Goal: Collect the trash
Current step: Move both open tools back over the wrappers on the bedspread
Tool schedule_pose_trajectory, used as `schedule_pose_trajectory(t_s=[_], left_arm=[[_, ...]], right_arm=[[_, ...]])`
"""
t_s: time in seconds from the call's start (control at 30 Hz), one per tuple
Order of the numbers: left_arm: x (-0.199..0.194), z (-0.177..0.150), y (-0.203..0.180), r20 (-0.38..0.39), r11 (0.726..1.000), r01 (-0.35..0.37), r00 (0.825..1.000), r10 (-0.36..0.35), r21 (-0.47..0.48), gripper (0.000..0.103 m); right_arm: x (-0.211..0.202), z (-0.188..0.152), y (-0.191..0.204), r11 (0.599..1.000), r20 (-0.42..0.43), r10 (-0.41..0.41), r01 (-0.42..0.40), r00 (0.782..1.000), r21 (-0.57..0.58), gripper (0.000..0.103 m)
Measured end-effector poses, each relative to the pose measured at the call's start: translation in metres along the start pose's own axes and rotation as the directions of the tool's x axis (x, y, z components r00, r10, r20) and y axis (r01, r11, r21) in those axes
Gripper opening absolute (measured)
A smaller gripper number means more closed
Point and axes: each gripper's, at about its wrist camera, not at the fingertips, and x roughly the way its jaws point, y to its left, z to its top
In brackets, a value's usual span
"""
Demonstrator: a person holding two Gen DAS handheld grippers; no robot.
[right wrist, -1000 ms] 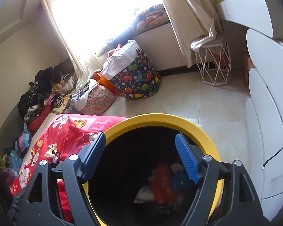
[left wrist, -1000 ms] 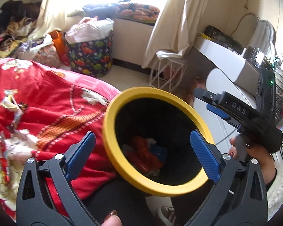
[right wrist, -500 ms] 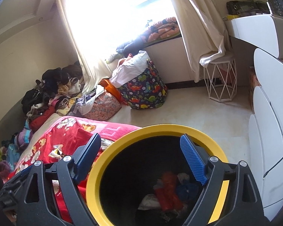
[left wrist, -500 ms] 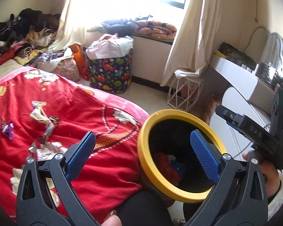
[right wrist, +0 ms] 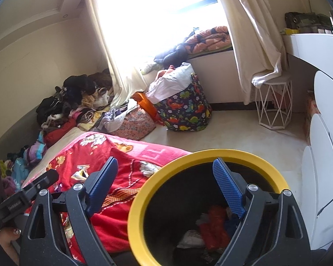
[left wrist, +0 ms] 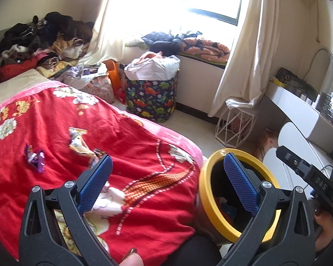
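A black bin with a yellow rim (right wrist: 135, 210) stands beside the bed, with red, blue and white trash (right wrist: 213, 223) at its bottom. My right gripper (right wrist: 165, 164) hovers open over the bin's left rim, one finger above the bin mouth and one above the blanket, holding nothing. My left gripper (left wrist: 166, 161) is open and empty over the red blanket (left wrist: 144, 146), with the bin (left wrist: 205, 190) behind its right finger. On the blanket lie a purple wrapper (left wrist: 34, 156) and a yellow-white wrapper (left wrist: 78, 141), ahead and left of the left gripper.
A dinosaur-print laundry bag (left wrist: 152, 97) and a white wire stool (left wrist: 235, 124) stand on the floor by the window. Clothes are piled at the bed's far end (left wrist: 44, 35). White rounded furniture (right wrist: 324, 155) borders the right side.
The left wrist view has swung left and up from the bin's mouth onto the blanket, bringing the wrappers into sight. The right gripper's jaws have spread wider and its view has lifted slightly.
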Motion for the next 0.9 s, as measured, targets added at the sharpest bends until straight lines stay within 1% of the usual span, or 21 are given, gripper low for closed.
schedule_pose_trajectory(t_s=[0.2, 0.5, 0.7, 0.9], left_arm=[[-0.003, 0.005, 0.017, 0.015, 0.999, -0.029, 0.999, 0.030, -0.028, 0.093], [-0.005, 0.010, 0.048, 0.025, 0.995, -0.089, 0.996, 0.090, -0.054, 0.093], [-0.006, 0.013, 0.073, 0.029, 0.988, -0.128, 0.991, 0.131, -0.089, 0.093], [-0.006, 0.013, 0.097, 0.025, 0.977, -0.171, 0.984, 0.176, -0.125, 0.093]], right_arm=[[0.002, 0.000, 0.017, 0.999, -0.004, 0.021, -0.022, 1.000, -0.037, 0.085], [0.013, -0.004, 0.051, 0.993, -0.049, 0.079, -0.082, 0.996, -0.085, 0.086], [0.024, -0.013, 0.084, 0.981, -0.097, 0.131, -0.143, 0.987, -0.131, 0.086], [0.038, -0.024, 0.120, 0.962, -0.164, 0.186, -0.213, 0.969, -0.169, 0.086]])
